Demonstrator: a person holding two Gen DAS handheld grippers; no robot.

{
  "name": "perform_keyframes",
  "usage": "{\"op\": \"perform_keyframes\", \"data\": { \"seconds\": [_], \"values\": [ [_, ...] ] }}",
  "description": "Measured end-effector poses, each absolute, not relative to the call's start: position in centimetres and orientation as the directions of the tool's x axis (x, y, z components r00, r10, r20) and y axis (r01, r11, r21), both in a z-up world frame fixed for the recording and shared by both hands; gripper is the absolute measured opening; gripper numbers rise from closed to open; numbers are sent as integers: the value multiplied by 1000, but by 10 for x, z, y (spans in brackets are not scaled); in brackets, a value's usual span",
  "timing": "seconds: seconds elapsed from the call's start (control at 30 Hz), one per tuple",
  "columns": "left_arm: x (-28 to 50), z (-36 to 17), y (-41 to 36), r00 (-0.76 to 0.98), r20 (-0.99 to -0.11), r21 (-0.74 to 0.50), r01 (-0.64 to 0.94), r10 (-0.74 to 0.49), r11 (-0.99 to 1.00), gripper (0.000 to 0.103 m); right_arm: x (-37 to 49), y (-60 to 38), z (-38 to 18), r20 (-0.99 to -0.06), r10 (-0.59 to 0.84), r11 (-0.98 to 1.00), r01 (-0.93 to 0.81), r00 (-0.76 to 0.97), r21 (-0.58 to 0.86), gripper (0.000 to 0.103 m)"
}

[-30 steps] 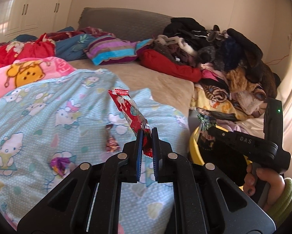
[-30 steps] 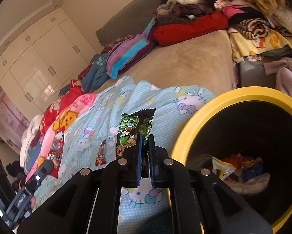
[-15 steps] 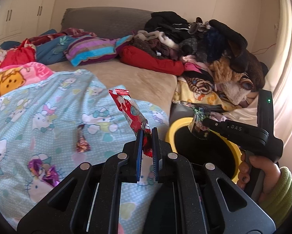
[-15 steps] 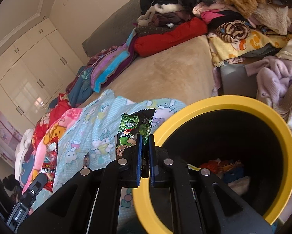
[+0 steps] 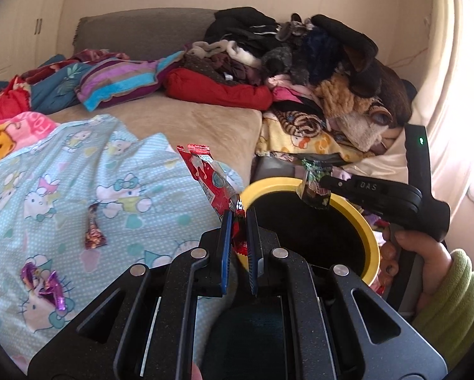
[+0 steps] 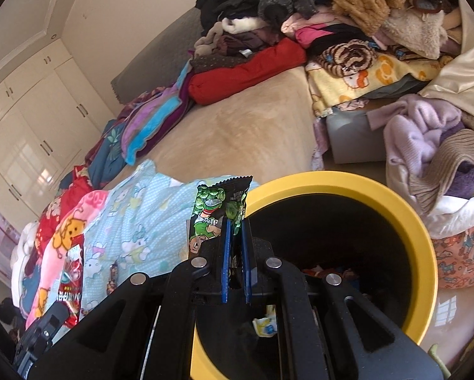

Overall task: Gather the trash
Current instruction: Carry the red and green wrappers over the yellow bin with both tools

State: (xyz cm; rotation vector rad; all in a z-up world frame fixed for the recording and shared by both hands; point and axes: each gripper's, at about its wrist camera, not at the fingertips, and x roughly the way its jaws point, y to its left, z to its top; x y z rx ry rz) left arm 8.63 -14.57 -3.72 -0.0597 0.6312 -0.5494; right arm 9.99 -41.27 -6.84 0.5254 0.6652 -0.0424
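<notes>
Writing: "DAS" in pale letters on the side of the right claw (image 5: 312, 186); red snack wrapper with white print (image 5: 211, 183), text too small to read; green foil snack wrapper with cartoon figure (image 6: 219, 212), text unreadable.
Left claw (image 5: 238, 221): clenched on lower end of the red wrapper.
Red wrapper axis: long axis runs up and leftward from the pads, free end uppermost, beside the bin rim.
Right claw: clenched on the green wrapper, above the bin mouth.
Green wrapper axis: upright, serrated end on top.
Bin: round black bin with yellow rim (image 6: 426, 253), scraps at the bottom.
Loose trash: brown twisted candy wrapper (image 5: 94, 231) and purple foil wrapper (image 5: 43, 285) on pale blue cat-print blanket (image 5: 78, 190).
Surface: bed with beige plush cover (image 5: 199, 123), grey headboard, heaped clothes.
Room: cream walls, white wardrobe doors (image 6: 31, 133).
Person: hand (image 5: 423, 259), green sleeve.
</notes>
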Motion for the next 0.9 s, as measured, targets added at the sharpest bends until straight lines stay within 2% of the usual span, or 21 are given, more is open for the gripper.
{"op": "perform_keyframes", "data": {
  "seconds": [0.9],
  "values": [
    [82, -72, -235, 549, -629, -152, 607, -551, 780, 5, 92, -478, -101, -662, 93, 809, 331, 744, 486, 7]
  ]
}}
